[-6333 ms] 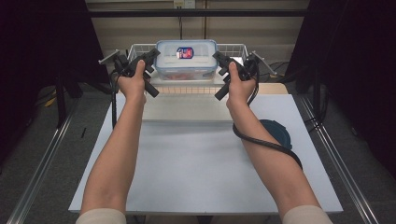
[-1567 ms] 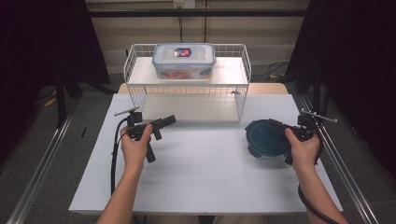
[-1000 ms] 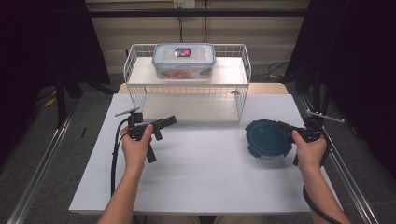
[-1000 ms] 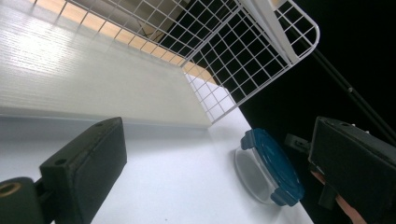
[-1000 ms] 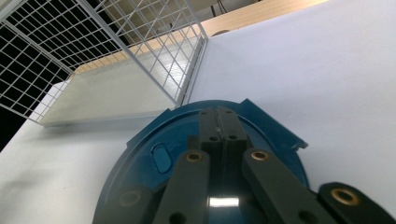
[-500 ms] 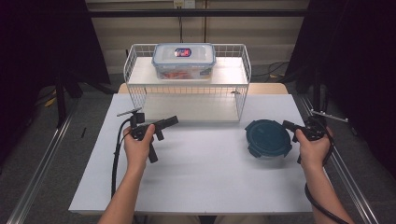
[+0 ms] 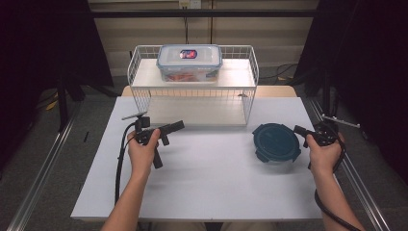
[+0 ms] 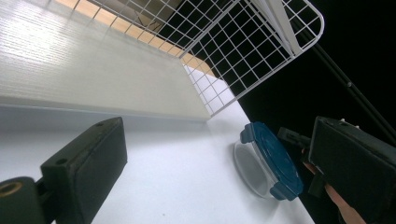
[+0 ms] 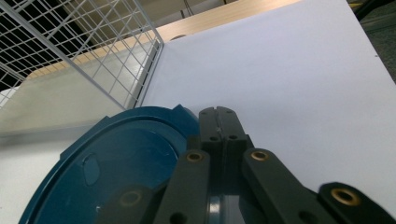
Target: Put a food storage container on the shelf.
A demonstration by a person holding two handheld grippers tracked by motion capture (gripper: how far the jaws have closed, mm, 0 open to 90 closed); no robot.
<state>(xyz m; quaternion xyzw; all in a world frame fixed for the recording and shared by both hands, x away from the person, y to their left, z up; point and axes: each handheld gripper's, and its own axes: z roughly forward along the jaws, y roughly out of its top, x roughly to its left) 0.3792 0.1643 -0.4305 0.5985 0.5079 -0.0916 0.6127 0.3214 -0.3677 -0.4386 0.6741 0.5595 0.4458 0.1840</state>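
Your right gripper point(image 9: 218, 122) has its 2 jaws pressed flat together, with nothing between them. Its tips rest over the rim of the round blue-lidded container point(image 7: 276, 142), on the side of the lid nearest to your right hand point(image 7: 323, 153). So the container is directly under and in front of these fingertips, standing on the white table point(image 7: 207, 183), and I judge it is not gripped.

To take the container well, you first need to part these jaws wide. Then bring 1 finger over the lid and 1 finger below the rim, or put the 2 fingers on either side of a clip tab of the lid. Push the fingers in far enough before you clench, because a bite on the thin edge alone may slip or tilt the container. The lower part looks clear and smooth, so press slowly.

Your left gripper point(image 8: 215, 158) is released: its 2 pads point(image 8: 93, 158) stand wide apart with only bare table between them. The container lies far ahead of these fingers, toward the right pad. The wire rack point(image 7: 192, 91), with the clear box point(image 7: 189, 62) on its top shelf, is just beyond them. Keep this hand quiet, or use it to steady the far side of the container if the lift feels unsure.
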